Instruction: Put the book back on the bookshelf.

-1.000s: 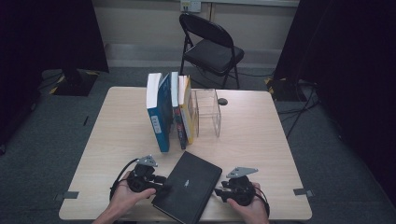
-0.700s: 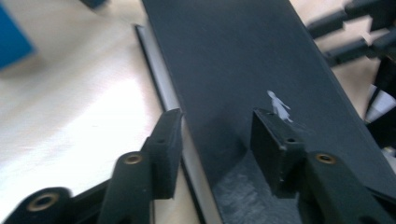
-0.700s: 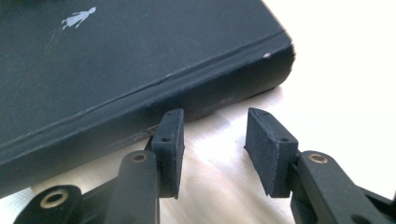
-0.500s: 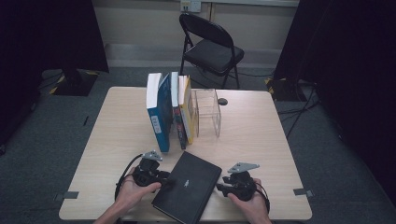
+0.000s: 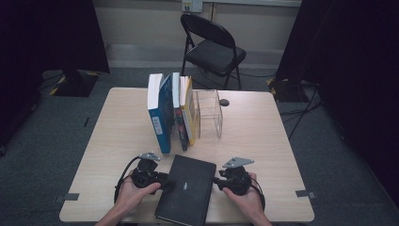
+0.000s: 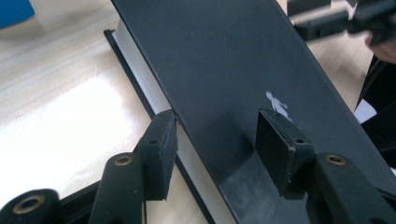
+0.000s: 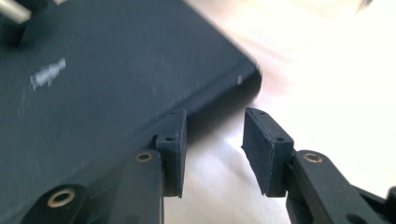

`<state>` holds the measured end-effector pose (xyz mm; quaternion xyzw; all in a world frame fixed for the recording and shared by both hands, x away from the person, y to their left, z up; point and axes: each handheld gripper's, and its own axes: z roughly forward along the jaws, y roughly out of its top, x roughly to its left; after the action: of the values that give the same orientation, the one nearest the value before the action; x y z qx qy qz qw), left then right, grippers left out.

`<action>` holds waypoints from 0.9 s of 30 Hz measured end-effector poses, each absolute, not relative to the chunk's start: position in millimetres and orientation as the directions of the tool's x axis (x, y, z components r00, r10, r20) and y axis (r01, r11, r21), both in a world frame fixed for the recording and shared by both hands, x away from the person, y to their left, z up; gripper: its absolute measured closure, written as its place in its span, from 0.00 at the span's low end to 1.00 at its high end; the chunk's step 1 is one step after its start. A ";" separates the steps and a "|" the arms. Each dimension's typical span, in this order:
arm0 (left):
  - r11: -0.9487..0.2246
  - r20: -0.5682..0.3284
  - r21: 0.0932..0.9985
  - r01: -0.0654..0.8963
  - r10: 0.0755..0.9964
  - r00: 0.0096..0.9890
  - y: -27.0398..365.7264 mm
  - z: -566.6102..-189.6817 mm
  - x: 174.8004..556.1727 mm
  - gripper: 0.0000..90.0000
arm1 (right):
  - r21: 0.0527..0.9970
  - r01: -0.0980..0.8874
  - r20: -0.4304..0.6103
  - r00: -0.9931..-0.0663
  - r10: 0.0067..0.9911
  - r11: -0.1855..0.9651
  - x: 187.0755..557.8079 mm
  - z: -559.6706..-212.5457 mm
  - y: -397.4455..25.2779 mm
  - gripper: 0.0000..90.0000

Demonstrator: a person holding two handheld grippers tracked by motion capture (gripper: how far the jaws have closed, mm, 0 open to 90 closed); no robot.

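A black hardcover book (image 5: 187,189) lies flat near the table's front edge, between my two grippers. My left gripper (image 5: 162,179) is at its left long side. In the left gripper view it (image 6: 217,135) is open and straddles that side: one pad (image 6: 161,144) sits by the white page edge, the other pad (image 6: 275,149) over the black book's cover (image 6: 224,70). My right gripper (image 5: 218,181) is at the book's right side. In the right gripper view it (image 7: 215,140) is open, one pad (image 7: 173,149) against the book's edge (image 7: 116,93), the other above bare table.
Several books (image 5: 169,110) stand upright mid-table, a blue one (image 5: 161,117) at the left, leaning on a clear plastic holder (image 5: 209,112). A small dark object (image 5: 224,102) lies behind the holder. A black folding chair (image 5: 211,47) stands past the table's far edge (image 5: 188,90).
Both hands have edged in towards the black book. The right gripper has moved slightly forward along the book's side. The book itself has barely shifted.
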<state>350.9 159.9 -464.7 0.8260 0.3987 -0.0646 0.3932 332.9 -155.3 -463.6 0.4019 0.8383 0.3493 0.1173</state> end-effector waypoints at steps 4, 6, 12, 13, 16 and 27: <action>-0.367 -0.436 0.587 0.722 0.608 0.663 158.2 -465.3 350.9 0.53 | 0.659 0.619 0.115 -0.644 0.756 0.427 328.6 -471.7 -159.9 0.68; -0.381 -0.433 0.576 0.724 0.609 0.665 158.4 -464.4 345.8 0.52 | 0.657 0.617 0.111 -0.647 0.754 0.433 330.4 -471.3 -159.4 0.69; -0.408 -0.427 0.556 0.724 0.607 0.670 164.6 -462.7 330.7 0.49 | 0.651 0.612 0.084 -0.646 0.759 0.449 340.7 -472.3 -148.6 0.70; -0.402 -0.427 0.557 0.727 0.612 0.666 165.7 -462.8 329.6 0.49 | 0.651 0.609 0.077 -0.647 0.759 0.453 342.8 -472.6 -146.4 0.70; -0.359 -0.442 0.563 0.745 0.631 0.638 166.4 -464.4 331.9 0.49 | 0.654 0.604 0.070 -0.648 0.759 0.456 346.2 -473.1 -142.9 0.70; -0.283 -0.486 0.557 0.781 0.652 0.582 162.2 -471.8 355.5 0.42 | 0.660 0.601 0.095 -0.661 0.744 0.450 337.5 -474.3 -148.0 0.62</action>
<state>355.5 162.2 -471.8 0.7967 0.4498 -0.0815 0.3954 337.5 -148.0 -474.3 0.3980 0.8451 0.3414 0.1045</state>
